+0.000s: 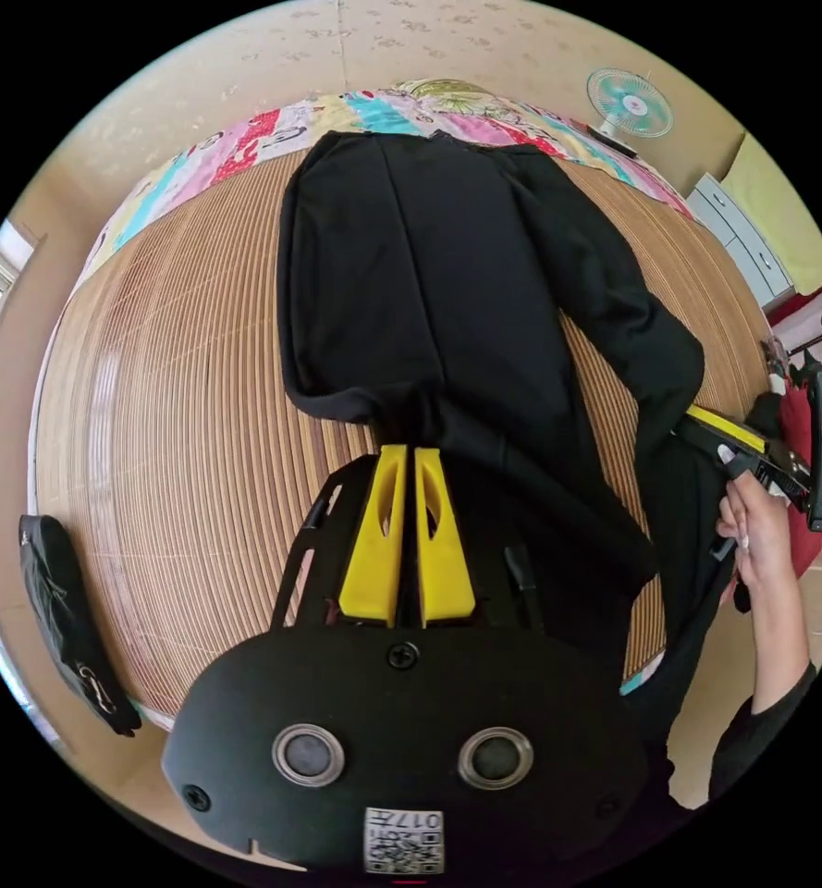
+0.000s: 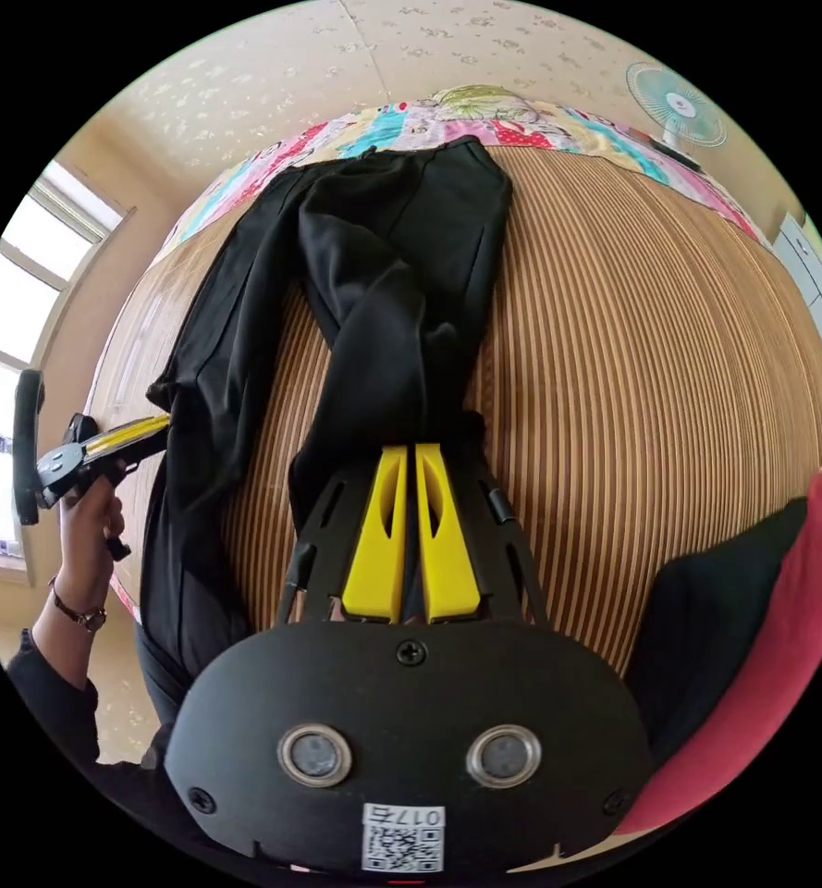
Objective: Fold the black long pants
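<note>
Left gripper view has the left gripper (image 1: 409, 453) with jaws closed on the pants (image 1: 429, 268) lying along the mat (image 1: 170, 388), the right gripper (image 2: 411, 453) likewise clamped on them.

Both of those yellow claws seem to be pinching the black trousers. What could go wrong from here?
The pants hang off the near edge of the mat; if the left gripper or right gripper loses its pinch, that end may slide off. One leg is already twisted and bunched, so the fold could come out creased.
</note>
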